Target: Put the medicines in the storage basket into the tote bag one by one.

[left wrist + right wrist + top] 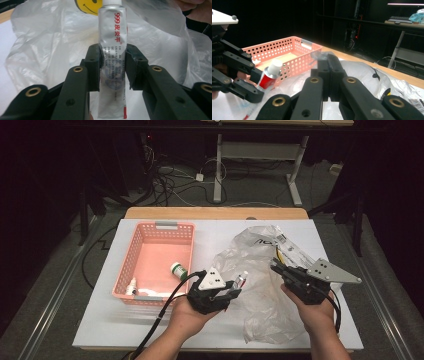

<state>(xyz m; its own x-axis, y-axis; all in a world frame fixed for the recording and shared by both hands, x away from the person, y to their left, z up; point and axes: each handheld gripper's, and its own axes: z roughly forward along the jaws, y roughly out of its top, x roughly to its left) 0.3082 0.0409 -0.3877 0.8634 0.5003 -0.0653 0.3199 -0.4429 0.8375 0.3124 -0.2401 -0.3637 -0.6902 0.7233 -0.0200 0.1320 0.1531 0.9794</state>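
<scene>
The right tool (pixel 278 265) was pinched shut on the plastic bag (pixel 260 285), holding its edge up so the bag stayed open, while the left tool (pixel 235 286) was clamped on the ointment tube (pixel 113 50), held just beside the bag, right of the pink basket (pixel 131 255) on the tabletop (pixel 100 320).

Left tongs (pixel 234 287) clamped part-open; right tongs (pixel 276 265) pressed fully together.

Smiley face (pixel 89 6) and tube (pixel 113 50) cap cropped by top edge, tube's small print blurred
</scene>
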